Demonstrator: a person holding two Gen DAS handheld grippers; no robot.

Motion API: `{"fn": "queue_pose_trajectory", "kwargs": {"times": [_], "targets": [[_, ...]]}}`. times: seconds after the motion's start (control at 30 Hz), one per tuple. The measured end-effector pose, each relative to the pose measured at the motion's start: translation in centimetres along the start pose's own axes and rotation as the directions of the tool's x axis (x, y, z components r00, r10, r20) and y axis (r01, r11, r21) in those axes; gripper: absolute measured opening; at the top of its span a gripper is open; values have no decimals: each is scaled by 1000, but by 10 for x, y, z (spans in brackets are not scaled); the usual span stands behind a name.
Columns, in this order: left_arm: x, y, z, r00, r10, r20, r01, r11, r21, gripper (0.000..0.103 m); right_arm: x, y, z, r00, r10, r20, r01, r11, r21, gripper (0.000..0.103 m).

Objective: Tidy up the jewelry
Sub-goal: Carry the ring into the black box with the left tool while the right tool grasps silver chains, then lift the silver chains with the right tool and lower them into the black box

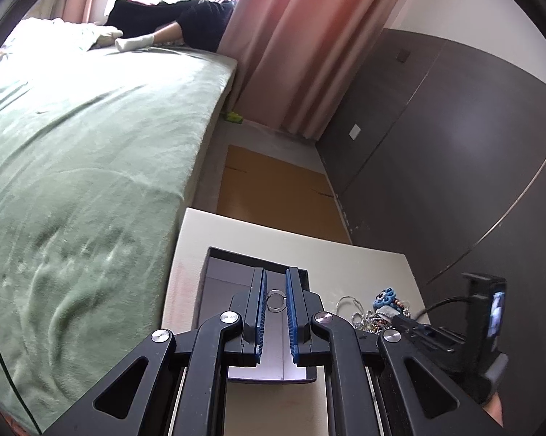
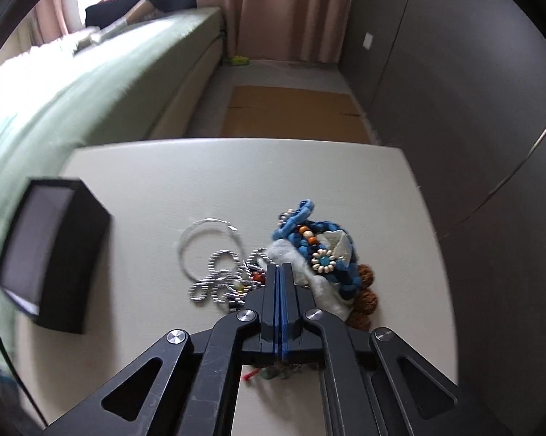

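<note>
My left gripper (image 1: 275, 299) is shut on a small silver ring (image 1: 275, 301), pinched between its blue pads over the open black box (image 1: 233, 261). The box has a pale lining and stands on the cream table (image 1: 345, 265). To its right lies the jewelry pile (image 1: 378, 312), with my right gripper (image 1: 400, 319) at it. In the right wrist view that gripper (image 2: 280, 266) has its pads pressed together, tips down in the pile. I see nothing between them. Around the tips lie a blue braided piece (image 2: 320, 247), silver hoops (image 2: 211, 243), a striped chain (image 2: 218, 276) and brown beads (image 2: 367, 290). The black box (image 2: 73, 254) stands at the left.
A bed with a green cover (image 1: 73, 145) runs along the table's left side, and a person (image 1: 185, 18) lies at its far end. Flat cardboard (image 1: 273, 189) lies on the floor beyond the table. A dark wardrobe (image 1: 454, 145) stands on the right, pink curtains (image 1: 291, 54) behind.
</note>
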State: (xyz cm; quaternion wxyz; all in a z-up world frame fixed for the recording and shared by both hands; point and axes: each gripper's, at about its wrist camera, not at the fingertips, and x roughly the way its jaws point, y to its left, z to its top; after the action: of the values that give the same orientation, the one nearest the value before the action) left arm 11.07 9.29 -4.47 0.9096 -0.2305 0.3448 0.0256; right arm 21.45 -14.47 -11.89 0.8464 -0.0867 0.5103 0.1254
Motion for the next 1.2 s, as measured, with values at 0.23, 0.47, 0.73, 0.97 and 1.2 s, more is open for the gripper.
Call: {"fn": "queue_pose_trajectory", "kwargs": {"times": [0.23,0.47,0.73,0.97,1.2], "targets": [[-6,7,5,1000,-2,14,2,1000,-20,11,-51,-15,7,980,145,133,-156,985,72,2],[-12,15,7,1000,-4,25,5,999,-37,11,-58,-1,8,986,104,131,-110,993,32,2],[-15,20,9,1000,-6,27,7,999,-47,11,-18,30,-3,998,-24,59,31,992,-126,50],[-16,22,10,1000,-10,23,12,998,-56,11,15,35,-15,991,-129,-18,122,970,-209,25],[-16,24,11,1000,-9,26,11,998,-62,11,-1,25,-9,1000,-21,-9,19,991,-129,6]]}}
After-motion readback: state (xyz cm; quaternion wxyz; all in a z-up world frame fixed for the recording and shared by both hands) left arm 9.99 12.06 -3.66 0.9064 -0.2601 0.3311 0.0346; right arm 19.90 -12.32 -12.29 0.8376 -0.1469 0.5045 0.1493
